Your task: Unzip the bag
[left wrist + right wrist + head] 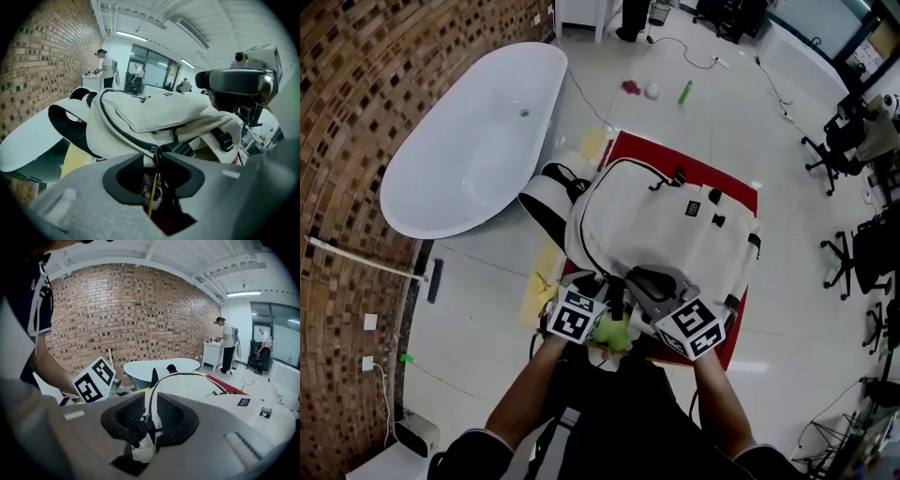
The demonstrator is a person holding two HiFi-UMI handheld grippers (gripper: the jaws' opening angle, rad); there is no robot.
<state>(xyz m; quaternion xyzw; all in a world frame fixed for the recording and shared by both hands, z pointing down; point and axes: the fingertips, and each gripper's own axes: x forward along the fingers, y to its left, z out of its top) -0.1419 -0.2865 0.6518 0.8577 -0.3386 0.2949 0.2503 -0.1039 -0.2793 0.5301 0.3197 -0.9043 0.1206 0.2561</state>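
We are holding the left gripper [157,161] and right gripper [151,411], jaws parted and clamping nothing, at the bag's [666,225] near edge, where its zip [154,151] is running between both pairs, away from us.

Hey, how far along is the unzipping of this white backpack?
Done: nothing visible; the black zipper line around the white backpack looks closed. In hand: both grippers are at its near edge. The left gripper is open with the zipper pull between its jaws, and the right gripper is open astride that line. Left: grip the pull and run it along the track.
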